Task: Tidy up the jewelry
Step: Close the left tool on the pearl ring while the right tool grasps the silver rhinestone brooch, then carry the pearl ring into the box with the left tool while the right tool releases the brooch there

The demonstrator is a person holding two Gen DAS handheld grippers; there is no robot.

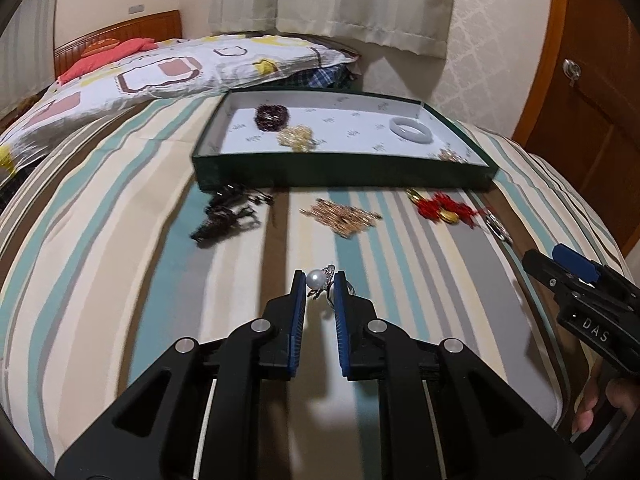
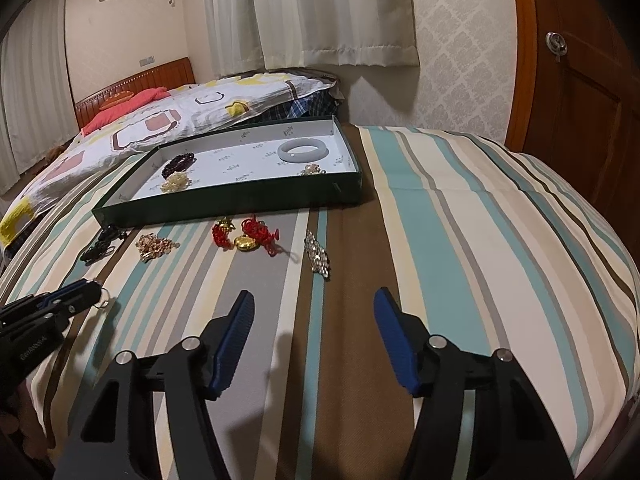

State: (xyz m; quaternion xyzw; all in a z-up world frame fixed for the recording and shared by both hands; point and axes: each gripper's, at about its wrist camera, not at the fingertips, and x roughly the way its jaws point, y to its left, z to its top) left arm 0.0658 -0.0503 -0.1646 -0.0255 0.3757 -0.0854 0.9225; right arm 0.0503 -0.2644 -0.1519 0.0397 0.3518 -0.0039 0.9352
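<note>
My left gripper [image 1: 320,282] is shut on a pearl ring [image 1: 316,279], held just above the striped bedspread. It also shows at the left edge of the right wrist view [image 2: 86,294]. A green tray [image 1: 344,168] with a white floor lies ahead; it holds a dark bead bracelet [image 1: 272,117], a gold piece [image 1: 297,137], a white bangle [image 1: 411,129] and a small gold piece [image 1: 451,156]. In front of the tray lie a black necklace [image 1: 228,216], a gold chain piece [image 1: 342,216], a red-and-gold ornament [image 1: 442,208] and a crystal brooch [image 2: 318,256]. My right gripper [image 2: 314,312] is open and empty over the bedspread.
A patterned quilt [image 1: 160,68] and a red pillow [image 1: 108,56] lie behind the tray on the left. A wooden door [image 2: 580,92] stands at the right. The bed's edge curves down at the right.
</note>
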